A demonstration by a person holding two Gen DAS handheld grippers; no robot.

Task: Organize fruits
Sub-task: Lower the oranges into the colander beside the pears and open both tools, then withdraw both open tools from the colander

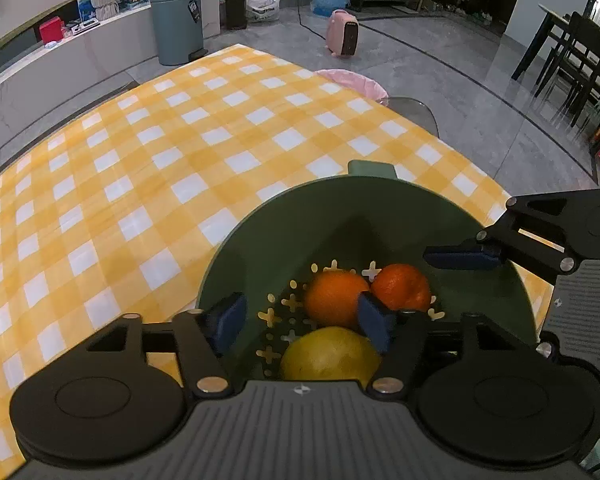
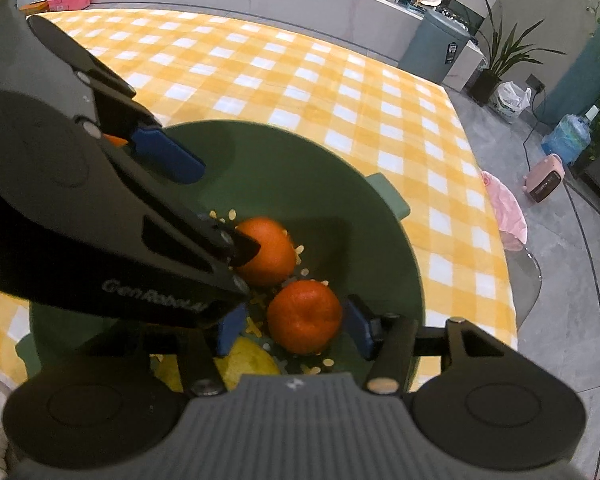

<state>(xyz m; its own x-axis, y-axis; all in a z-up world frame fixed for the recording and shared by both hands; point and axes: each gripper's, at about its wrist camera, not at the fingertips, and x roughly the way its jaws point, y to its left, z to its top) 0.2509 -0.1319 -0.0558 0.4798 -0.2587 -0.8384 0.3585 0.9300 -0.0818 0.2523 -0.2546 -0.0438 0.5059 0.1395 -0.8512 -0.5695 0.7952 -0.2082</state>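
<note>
Right wrist view: my right gripper (image 2: 292,330) spread around orange (image 2: 304,316), untouched.
Left gripper (image 1: 302,322): spread, empty.
Fruit: in bowl (image 1: 380,208), table's near-right corner.
Handling: firm, round, rolls; grip across middle.

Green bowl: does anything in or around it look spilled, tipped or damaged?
Nothing stands out. The green bowl sits upright on the checked tablecloth, holding two oranges and a lemon, all intact. Both grippers hover open over it.
</note>
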